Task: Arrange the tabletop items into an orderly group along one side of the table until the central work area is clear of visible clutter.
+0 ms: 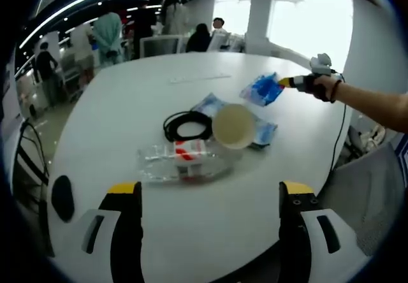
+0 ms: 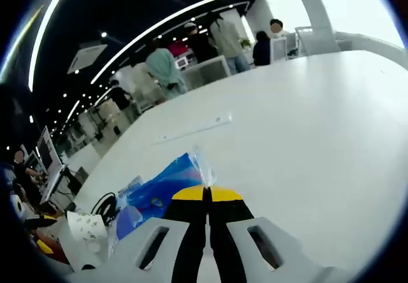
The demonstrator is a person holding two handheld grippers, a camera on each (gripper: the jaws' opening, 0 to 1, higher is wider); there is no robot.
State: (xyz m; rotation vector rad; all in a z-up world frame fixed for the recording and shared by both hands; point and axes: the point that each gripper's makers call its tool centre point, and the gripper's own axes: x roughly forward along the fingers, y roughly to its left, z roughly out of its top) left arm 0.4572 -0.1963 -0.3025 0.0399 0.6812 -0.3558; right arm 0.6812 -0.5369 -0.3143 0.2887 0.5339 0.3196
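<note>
While the right gripper pinches a blue plastic packet between closed jaws and holds it above the far side of the white table, the left gripper hovers wide open and empty over the near edge. Below it a clear plastic bottle, a paper cup, a coiled black cable and another blue packet sit clustered mid-table. Judging by this, the packet is being carried aside; next it needs setting down along one edge.

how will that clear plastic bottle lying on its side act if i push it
The clear plastic bottle looks empty and slightly crumpled, so it is probably light and would skid easily. Lying on its side, it may roll toward the paper cup and black cable.
</note>
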